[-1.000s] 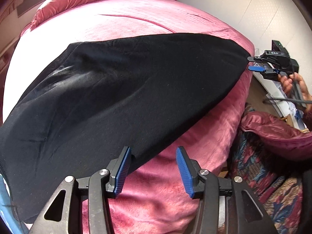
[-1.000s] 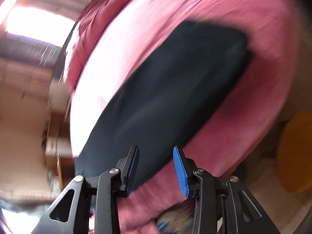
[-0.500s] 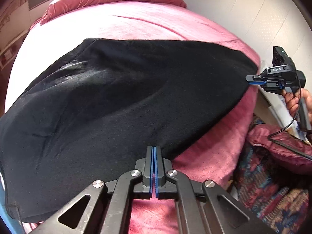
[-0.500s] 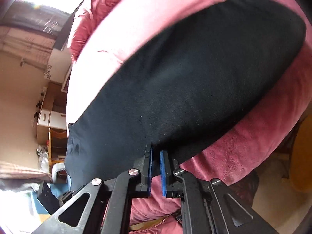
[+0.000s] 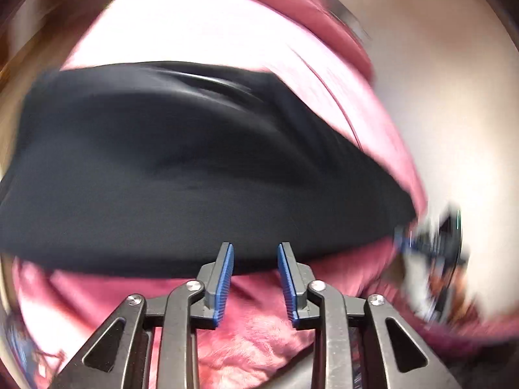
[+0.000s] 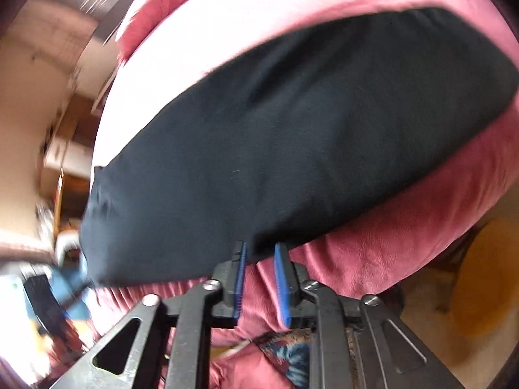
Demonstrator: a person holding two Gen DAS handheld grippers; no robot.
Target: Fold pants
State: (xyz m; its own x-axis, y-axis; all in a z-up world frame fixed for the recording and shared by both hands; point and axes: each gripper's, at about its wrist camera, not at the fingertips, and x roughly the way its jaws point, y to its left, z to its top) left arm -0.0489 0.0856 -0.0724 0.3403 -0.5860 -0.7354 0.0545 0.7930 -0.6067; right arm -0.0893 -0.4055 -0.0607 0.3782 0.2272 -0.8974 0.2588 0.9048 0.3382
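The black, soft-knit pants [image 5: 194,168] lie spread flat across the pink plush blanket [image 5: 259,334] that covers the bed, a long dark band with a few shallow wrinkles near their far edge. The left gripper [image 5: 254,253], black-framed with blue ribbed pads, hangs at the near hem with its jaws parted; they have just been opening, and nothing is pinched between them, though the tips sit right over the edge of the cloth. The right gripper [image 6: 259,253] is at the near edge of the pants further along; its jaws have also just been opening and stand a narrow gap apart, the dark hem reaching down to the tips, but the pads do not appear to press on it. In the left wrist view that other gripper shows only as a blur past the end of the pants. A patterned floral fabric [image 6: 288,353] lies below the blanket's edge.
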